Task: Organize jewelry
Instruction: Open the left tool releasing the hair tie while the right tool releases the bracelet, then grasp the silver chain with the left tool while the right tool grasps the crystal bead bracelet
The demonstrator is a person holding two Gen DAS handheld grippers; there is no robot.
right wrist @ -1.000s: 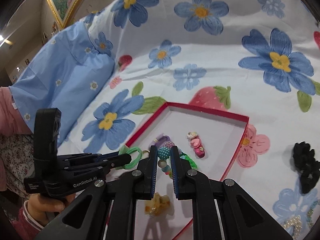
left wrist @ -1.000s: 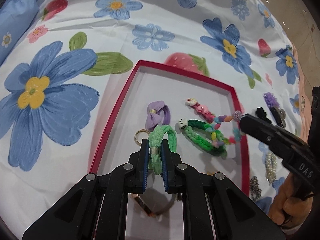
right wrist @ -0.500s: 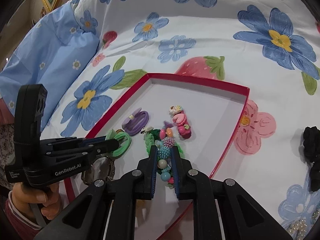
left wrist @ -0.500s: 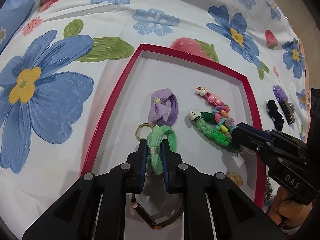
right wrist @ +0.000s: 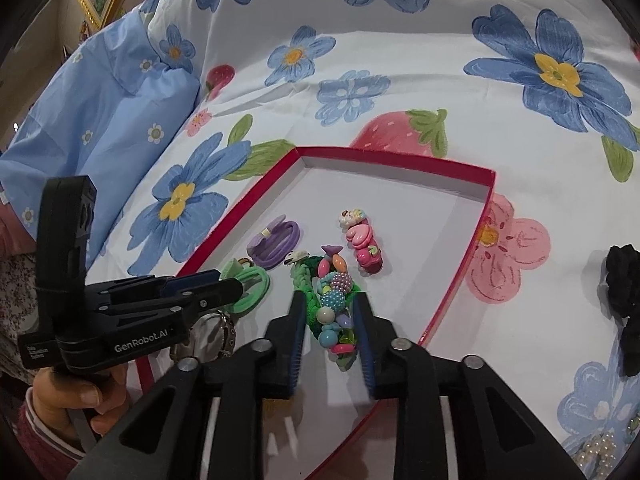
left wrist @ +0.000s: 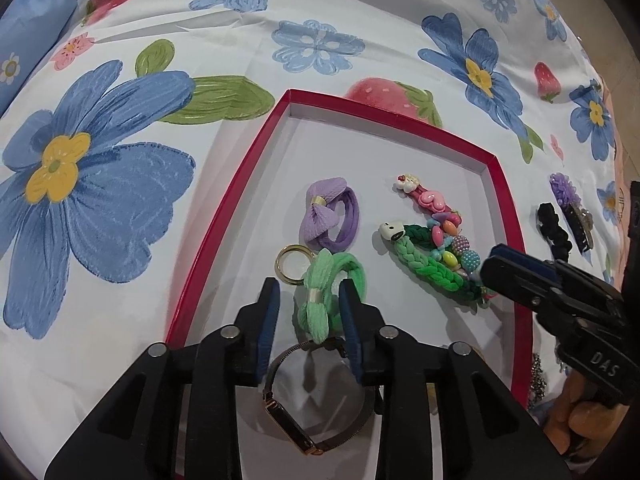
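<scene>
Straddling the green hair tie [left wrist: 324, 300], the left tool [left wrist: 308, 292] stood with its fingers spread apart, a clear gap showing between each blue pad and the fabric, so it gripped nothing. That tie lay on the white floor of the red-rimmed box [left wrist: 224, 240], directly between the fingers. Just ahead of the left fingertip sat a gold ring [left wrist: 294, 268], and beyond that a purple bow hair tie [left wrist: 330, 216]. Under the tool's base, close to the camera, lay a watch with a mesh band [left wrist: 296, 432].

Off to the right of the left tool, the right tool [right wrist: 328, 304] was likewise parted, its fingers either side of the beaded bracelet [right wrist: 334, 308] without pressing on it. The bracelet rested across a braided green band [left wrist: 432, 268] with a small white dog-head charm at its far end. Farther ahead of the right tool lay a pink heart hair clip [right wrist: 362, 242].

Outside the box, to the right of the right tool, a black scrunchie [right wrist: 624, 280] lay on the flowered bedsheet [right wrist: 400, 40], and some pearl jewelry [right wrist: 600, 452] showed at the near right edge.
</scene>
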